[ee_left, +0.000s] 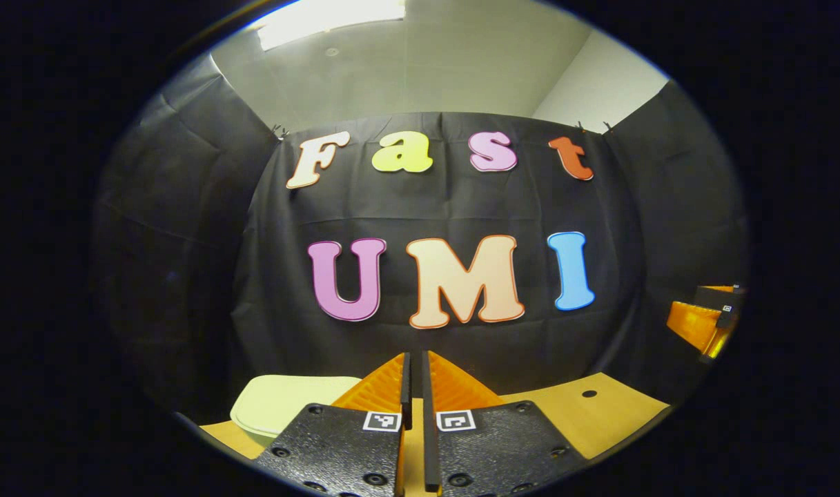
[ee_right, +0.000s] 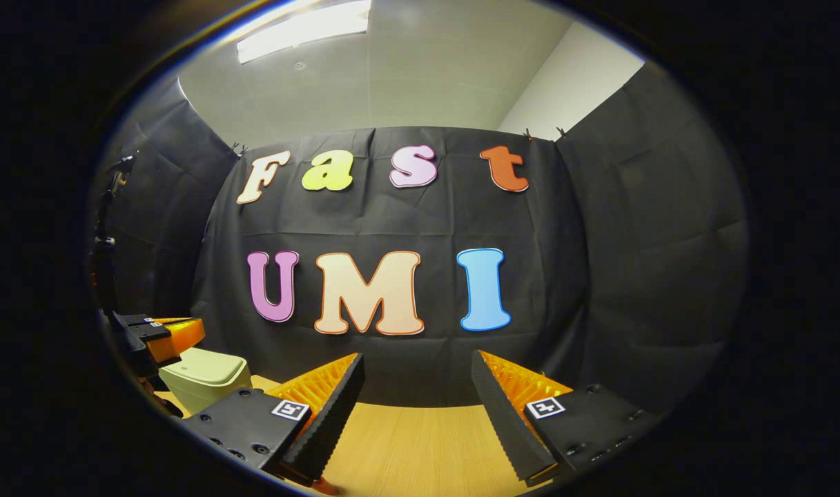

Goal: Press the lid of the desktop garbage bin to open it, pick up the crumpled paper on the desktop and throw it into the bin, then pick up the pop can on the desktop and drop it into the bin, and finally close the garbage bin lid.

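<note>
Left jaws: the two fingers of the left gripper were seen pressed almost together, with only a thin slit between them, and nothing was held.
Right jaws: the fingers of the right gripper were seen spread wide apart, and nothing was held between them.
Bin: the garbage bin, pale in colour, was seen with its lid down, just behind and to the left of the left fingers in the left gripper view; in the right gripper view the bin was found at the lower left, on the table.
Table: a wooden table was seen under both grippers; a small dark hole was noticed on its surface in the left gripper view.
Other gripper: the right gripper was seen at the far right edge of the left gripper view; the left gripper was seen at the far left of the right gripper view, just above the bin.
Wall: black cloth was hung behind the table.
Paper and can: their place could not be told.
</note>
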{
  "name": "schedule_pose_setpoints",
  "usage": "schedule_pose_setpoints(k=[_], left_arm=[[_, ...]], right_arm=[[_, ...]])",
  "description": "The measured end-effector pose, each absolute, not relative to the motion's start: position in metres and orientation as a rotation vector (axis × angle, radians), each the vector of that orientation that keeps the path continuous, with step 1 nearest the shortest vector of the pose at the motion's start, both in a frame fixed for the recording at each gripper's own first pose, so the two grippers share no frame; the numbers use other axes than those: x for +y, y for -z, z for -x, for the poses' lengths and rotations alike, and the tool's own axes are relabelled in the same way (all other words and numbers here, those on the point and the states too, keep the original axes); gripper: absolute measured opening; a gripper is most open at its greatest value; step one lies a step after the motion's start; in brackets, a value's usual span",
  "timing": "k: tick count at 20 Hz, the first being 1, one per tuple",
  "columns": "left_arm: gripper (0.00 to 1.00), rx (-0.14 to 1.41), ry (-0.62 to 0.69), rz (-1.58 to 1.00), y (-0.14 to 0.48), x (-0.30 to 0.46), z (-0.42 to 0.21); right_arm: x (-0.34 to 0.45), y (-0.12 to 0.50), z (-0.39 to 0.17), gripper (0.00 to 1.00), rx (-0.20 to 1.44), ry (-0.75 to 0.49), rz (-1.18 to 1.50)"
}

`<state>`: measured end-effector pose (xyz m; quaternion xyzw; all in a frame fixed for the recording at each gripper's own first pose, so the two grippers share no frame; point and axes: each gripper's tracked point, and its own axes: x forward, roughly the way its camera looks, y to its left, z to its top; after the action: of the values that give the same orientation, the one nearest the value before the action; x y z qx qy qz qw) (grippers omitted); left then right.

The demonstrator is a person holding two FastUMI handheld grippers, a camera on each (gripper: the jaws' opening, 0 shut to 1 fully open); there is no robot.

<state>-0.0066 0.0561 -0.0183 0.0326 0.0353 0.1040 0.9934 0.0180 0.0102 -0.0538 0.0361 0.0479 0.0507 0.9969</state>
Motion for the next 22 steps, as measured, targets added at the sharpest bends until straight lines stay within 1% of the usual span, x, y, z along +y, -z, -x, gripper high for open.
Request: schedule_pose_setpoints(k=[1,4,12,14,15,16,22], left_arm=[[0.0,0.068,-0.235,-0.066,0.018,0.065,0.009],[0.0,0.078,-0.27,-0.072,0.025,0.086,0.011],[0.0,0.213,-0.365,-0.042,0.082,0.15,0.017],[0.0,0.232,-0.372,-0.039,0.093,0.16,0.017],[0.0,0.242,-0.374,-0.036,0.095,0.163,0.016],[0.0,0.247,-0.376,-0.033,0.1,0.165,0.016],[0.0,0.316,-0.373,-0.031,0.131,0.17,0.019]], right_arm=[[0.013,0.056,-0.017,0.98,0.101,-0.104,-0.074],[0.027,0.063,-0.018,0.98,0.122,-0.118,-0.07],[0.068,0.083,-0.014,0.98,0.178,-0.165,-0.018],[0.074,0.091,-0.012,0.98,0.204,-0.167,0.0],[0.077,0.094,-0.012,0.99,0.211,-0.167,0.004],[0.081,0.095,-0.011,0.98,0.215,-0.167,0.006],[0.09,0.093,-0.012,0.98,0.208,-0.166,0.025]])
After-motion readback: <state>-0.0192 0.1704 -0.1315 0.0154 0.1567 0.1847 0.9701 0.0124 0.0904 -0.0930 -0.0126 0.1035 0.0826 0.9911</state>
